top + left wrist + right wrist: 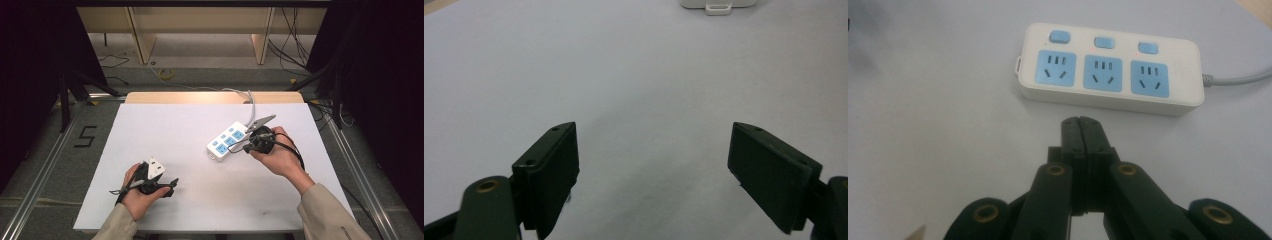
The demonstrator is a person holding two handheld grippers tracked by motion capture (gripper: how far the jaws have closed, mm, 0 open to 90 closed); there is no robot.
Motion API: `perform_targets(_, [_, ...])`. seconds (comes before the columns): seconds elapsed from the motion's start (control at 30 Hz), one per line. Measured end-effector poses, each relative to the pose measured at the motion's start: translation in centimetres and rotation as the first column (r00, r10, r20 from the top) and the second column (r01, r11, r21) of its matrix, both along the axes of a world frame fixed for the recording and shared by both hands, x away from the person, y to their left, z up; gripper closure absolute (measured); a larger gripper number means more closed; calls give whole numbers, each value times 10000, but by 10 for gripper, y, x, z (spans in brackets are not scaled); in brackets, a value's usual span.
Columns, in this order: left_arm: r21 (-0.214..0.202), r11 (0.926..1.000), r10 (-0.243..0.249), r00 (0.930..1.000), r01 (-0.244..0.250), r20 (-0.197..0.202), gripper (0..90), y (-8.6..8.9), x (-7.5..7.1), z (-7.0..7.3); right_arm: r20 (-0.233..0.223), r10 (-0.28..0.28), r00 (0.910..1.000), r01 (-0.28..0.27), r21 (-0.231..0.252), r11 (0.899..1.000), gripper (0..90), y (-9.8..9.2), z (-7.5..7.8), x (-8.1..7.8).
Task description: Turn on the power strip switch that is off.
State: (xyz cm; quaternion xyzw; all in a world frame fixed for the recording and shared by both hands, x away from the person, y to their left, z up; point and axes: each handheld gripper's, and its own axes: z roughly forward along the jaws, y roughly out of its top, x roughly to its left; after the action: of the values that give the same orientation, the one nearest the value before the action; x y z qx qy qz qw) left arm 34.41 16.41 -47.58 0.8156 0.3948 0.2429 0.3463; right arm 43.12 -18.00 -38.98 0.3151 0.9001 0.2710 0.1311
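A white power strip [227,141] lies right of centre in the high view, on a white table [165,130], its long axis running from lower left to upper right, with a grey cord [251,107] leaving its upper-right end toward the table's far edge. The right gripper [239,147] sits just beside the strip's near long side, jaws pressed flat together with nothing between them. In the right gripper view the strip [1109,70] lies straight ahead of the closed tips [1081,125], broadside on, in the upper middle of the frame: three blue sockets in a row, a blue switch [1059,36] above each, the cord going off at the right edge. The tips are near the casing but I can't tell whether they touch it.

The left gripper [170,189] is at the lower left of the high view, well apart from the strip, jaws spread wide and empty. In the left gripper view one end of the strip [717,5] peeks in at the top edge, far ahead.

My guess is the right hand acts first, being far nearer.

No brand or label is readable on the strip. A black "5" [86,136] is marked on the floor at the left.
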Motion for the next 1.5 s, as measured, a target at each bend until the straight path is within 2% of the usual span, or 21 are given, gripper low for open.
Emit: perform_targets(1.5, [-6, 10000, 1, 10000, -1, 18, 202, 0, 0, 1, -111, 169, 9998, -172, -260, 9995, 900, 25, 6, 25])
